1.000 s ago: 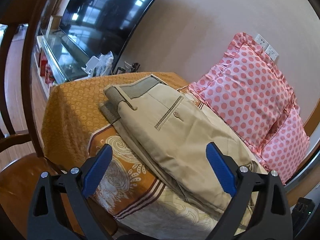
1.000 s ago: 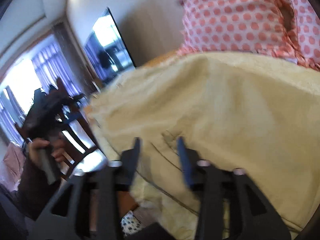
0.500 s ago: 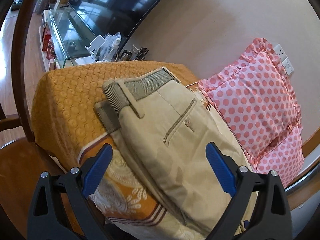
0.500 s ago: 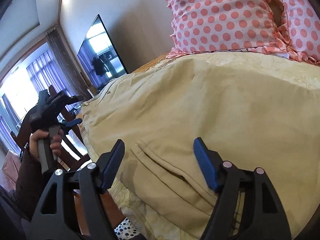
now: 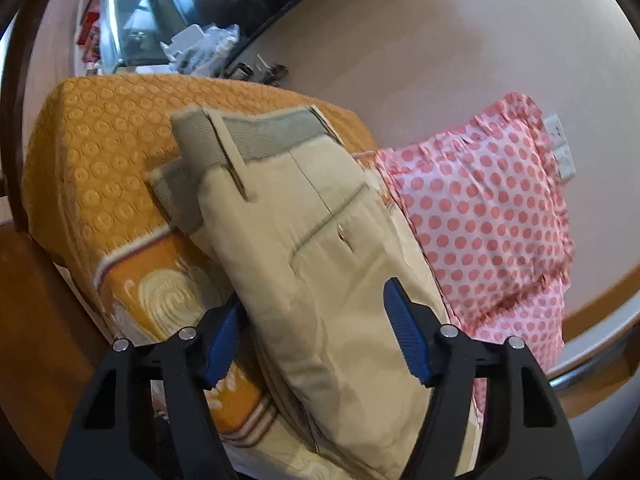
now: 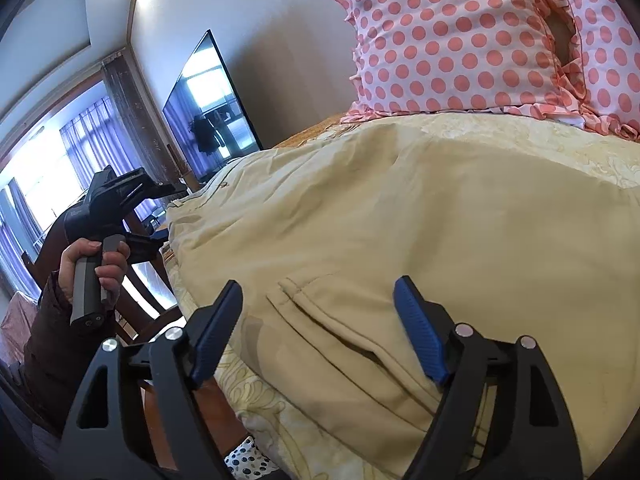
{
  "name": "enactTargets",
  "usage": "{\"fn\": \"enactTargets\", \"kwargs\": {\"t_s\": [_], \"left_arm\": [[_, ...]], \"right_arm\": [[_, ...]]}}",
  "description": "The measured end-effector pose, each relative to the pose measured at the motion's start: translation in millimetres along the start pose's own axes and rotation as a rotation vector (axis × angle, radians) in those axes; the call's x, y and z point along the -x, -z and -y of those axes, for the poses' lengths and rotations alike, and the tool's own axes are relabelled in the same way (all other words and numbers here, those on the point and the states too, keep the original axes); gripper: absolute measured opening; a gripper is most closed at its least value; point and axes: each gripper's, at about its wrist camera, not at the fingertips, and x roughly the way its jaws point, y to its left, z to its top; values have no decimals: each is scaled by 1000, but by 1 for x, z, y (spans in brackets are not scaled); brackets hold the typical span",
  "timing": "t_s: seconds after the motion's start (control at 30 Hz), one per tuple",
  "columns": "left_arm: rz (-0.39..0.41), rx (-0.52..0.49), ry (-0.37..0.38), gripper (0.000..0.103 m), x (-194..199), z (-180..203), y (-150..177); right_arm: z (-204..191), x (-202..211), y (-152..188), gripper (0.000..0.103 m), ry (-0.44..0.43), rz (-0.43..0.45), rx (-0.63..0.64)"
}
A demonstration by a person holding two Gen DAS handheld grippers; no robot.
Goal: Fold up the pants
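Observation:
Beige pants lie folded lengthwise on an orange patterned bedspread, waistband at the far end. My left gripper is open, its blue fingers straddling the near part of the pants, the left finger low beside the fabric edge. In the right wrist view the pants fill the middle. My right gripper is open just above a pocket seam, holding nothing. The left gripper shows there too, held in a hand at the left.
A pink polka-dot pillow lies against the wall right of the pants; it also shows in the right wrist view. A television and a glass cabinet stand beyond the bed. A wooden chair stands beside the bed's left edge.
My left gripper has moved forward and down onto the pants, its fingers now straddling them. My right gripper opened from nearly shut to wide and steadied over the pocket.

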Motion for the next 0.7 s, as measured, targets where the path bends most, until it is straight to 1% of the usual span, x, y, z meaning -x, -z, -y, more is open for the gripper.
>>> {"fn": "enactTargets", "kwargs": {"t_s": [0.07, 0.1, 0.13, 0.17, 0.27, 0.33, 0.37, 0.43, 0.47, 0.5, 0.53, 0.57, 0.63, 0.67, 0.7], "left_arm": [[40, 0, -40, 54, 0, -2, -4], [54, -18, -85, 34, -3, -1, -7], [54, -25, -109, 13, -6, 0, -7], [63, -45, -128, 12, -8, 3, -6], [113, -214, -191, 8, -6, 35, 1], [157, -348, -169, 6, 6, 73, 10], [165, -397, -140, 6, 12, 92, 15], [152, -512, -33, 5, 22, 139, 34], [134, -584, 24, 5, 25, 166, 50], [119, -651, 62, 5, 26, 189, 67], [100, -719, 110, 5, 26, 211, 86], [73, -774, 165, 5, 25, 230, 106], [-28, -886, 311, 5, 19, 268, 160], [-66, -921, 352, 5, 16, 278, 180], [-123, -972, 398, 5, 10, 289, 210]], "right_arm": [[0, 0, 0, 78, 1, 4, 4], [0, -1, 1, 78, 1, 6, 6], [0, 0, 1, 78, 1, 9, 6], [0, 0, 1, 78, -1, 12, 6], [4, 11, 0, 78, -25, 25, -28], [9, 26, 1, 79, -32, 57, -50], [13, 40, 1, 79, -20, 87, -53], [20, 66, 3, 84, 10, 147, -63], [26, 84, 5, 84, 39, 186, -75], [32, 97, 7, 84, 70, 211, -88], [41, 116, 10, 84, 124, 243, -112], [46, 127, 12, 84, 153, 260, -127], [60, 155, 20, 85, 236, 310, -173], [70, 172, 28, 85, 295, 335, -209], [75, 180, 32, 86, 322, 346, -229]]}}
